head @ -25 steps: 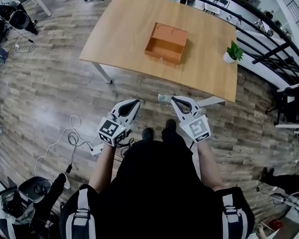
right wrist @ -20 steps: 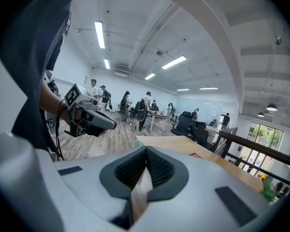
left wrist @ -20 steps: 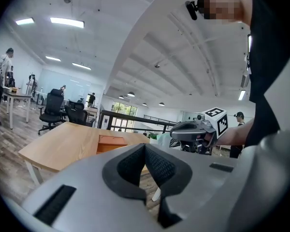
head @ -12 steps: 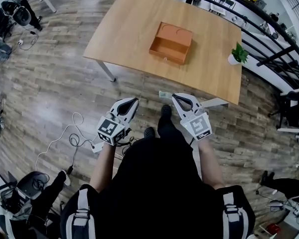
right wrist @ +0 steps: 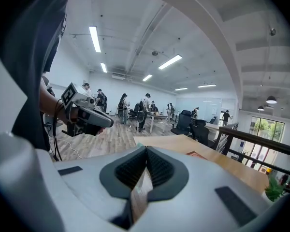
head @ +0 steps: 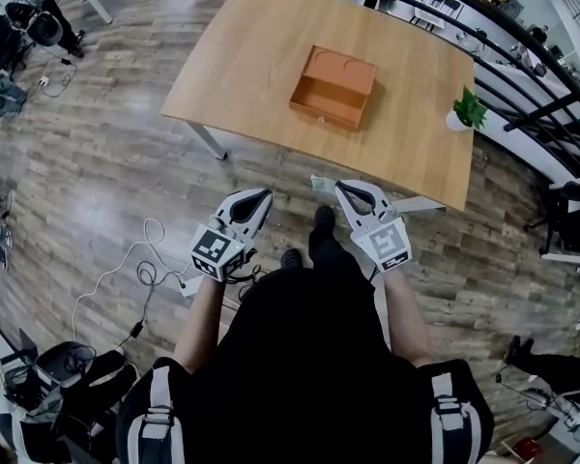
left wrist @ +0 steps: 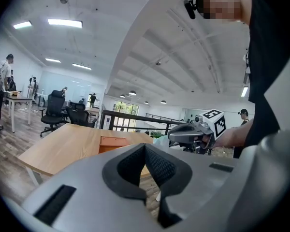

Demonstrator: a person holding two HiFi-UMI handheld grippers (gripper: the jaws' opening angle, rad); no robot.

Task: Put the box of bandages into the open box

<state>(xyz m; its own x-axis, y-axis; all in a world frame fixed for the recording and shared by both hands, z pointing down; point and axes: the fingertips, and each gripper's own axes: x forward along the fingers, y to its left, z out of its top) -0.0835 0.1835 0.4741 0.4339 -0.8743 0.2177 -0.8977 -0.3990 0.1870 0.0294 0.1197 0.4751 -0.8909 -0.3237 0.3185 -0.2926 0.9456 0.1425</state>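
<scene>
Black cloth of the person's top filled the bottom of the head view, with both forearms reaching forward over the wooden floor [head: 97, 162]. The left tool [head: 259, 198] was held level on the person's left. Its own view showed its jaws closed together with nothing between them. Beside it, a little apart, the right tool [head: 339, 189] pointed the same way. Its jaws were clamped on the box of bandages [head: 321, 184], a small pale box that stuck out from the tips toward the left tool. In the right gripper view the box showed as a thin edge pinched between the dark ribbed pads. Both tools and the box hung in the air on the person's side of the counter's near edge, not over the counter [head: 251, 56]. A white cable [head: 145, 264] lay looped on the floor to the left of the person's feet.

Beyond them stood the light wooden counter. The open box [head: 333, 87], orange with its flap folded back on the far side, sat near the middle of the top, well apart from the bandages. A small potted plant [head: 464, 112] stood at the counter's right edge. A dark railing [head: 522, 75] ran behind that side, and office chairs stood past the far edge.
</scene>
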